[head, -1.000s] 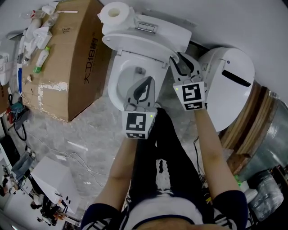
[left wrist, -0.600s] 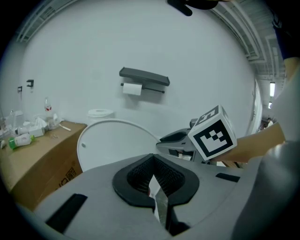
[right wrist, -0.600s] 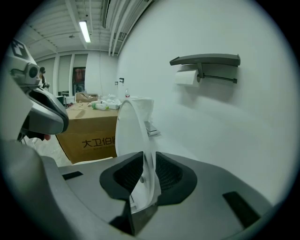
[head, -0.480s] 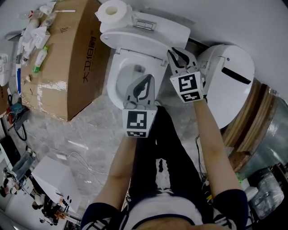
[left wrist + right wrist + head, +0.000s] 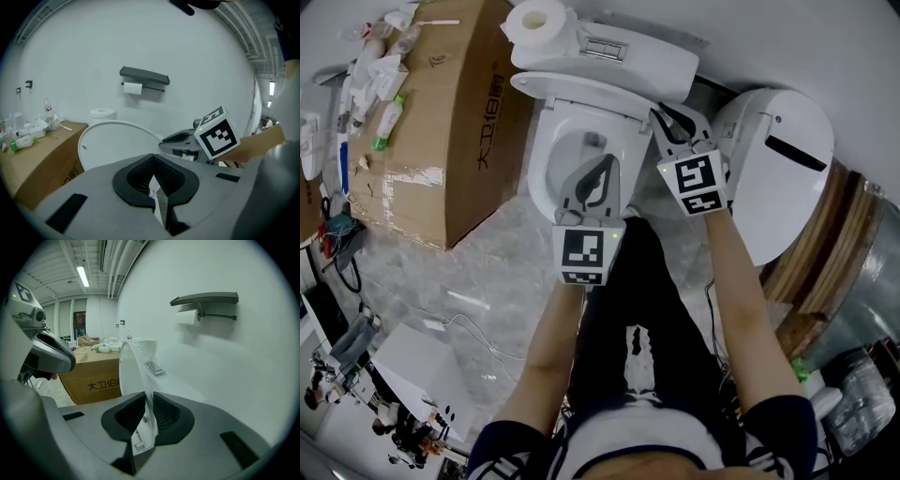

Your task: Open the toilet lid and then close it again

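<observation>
The white toilet lid [image 5: 581,94] stands raised, close to upright, in front of the tank [image 5: 614,47], above the open bowl [image 5: 567,155]. My right gripper [image 5: 662,116] is shut on the lid's right edge; in the right gripper view the thin white lid [image 5: 132,373] runs between the dark pads of that gripper [image 5: 149,411]. My left gripper [image 5: 602,169] hangs over the bowl's front, apart from the lid, its jaws shut on nothing. In the left gripper view, the left gripper [image 5: 152,176] faces the lid's underside [image 5: 112,145], with the right gripper [image 5: 187,140] at the lid's right rim.
A large cardboard box [image 5: 441,122] with bottles and tubes on top stands left of the toilet. A white round bin [image 5: 773,169] sits to the right. A paper roll [image 5: 534,23] rests on the tank. A wall paper holder [image 5: 143,77] hangs above.
My right gripper has shifted slightly up and towards the tank with the lid's edge. The left gripper has barely moved.
</observation>
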`<state>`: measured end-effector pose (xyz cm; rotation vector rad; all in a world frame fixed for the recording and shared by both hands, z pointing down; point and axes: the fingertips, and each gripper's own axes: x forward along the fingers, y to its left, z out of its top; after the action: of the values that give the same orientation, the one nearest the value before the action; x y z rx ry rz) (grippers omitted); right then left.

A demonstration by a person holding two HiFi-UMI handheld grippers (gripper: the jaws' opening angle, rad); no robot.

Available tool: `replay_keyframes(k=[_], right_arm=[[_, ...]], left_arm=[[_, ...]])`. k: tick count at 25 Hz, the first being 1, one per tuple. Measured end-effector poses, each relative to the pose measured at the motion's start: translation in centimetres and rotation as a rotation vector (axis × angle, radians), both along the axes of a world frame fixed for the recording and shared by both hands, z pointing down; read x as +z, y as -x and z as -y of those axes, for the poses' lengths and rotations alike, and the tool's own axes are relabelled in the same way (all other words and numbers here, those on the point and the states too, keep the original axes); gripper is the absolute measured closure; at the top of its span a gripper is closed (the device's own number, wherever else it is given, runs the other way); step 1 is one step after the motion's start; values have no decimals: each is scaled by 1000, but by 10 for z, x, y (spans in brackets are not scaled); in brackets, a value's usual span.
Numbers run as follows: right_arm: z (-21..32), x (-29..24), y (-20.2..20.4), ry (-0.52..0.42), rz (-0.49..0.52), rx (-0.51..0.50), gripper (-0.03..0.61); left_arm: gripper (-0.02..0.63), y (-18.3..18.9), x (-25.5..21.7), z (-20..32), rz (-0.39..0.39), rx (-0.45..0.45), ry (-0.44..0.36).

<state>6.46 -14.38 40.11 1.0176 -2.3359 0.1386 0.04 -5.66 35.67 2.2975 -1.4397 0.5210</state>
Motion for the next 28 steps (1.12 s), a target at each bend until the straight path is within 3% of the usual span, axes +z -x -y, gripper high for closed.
replay_keyframes(k=[7,28], right_arm=[[-24,0,4,-6,-12,-30,531],[-93,9,24,-41,-54,-152,529]], left_arm=[[607,2,-1,-14,18,19,17],[607,13,30,-33,29,-49,85]])
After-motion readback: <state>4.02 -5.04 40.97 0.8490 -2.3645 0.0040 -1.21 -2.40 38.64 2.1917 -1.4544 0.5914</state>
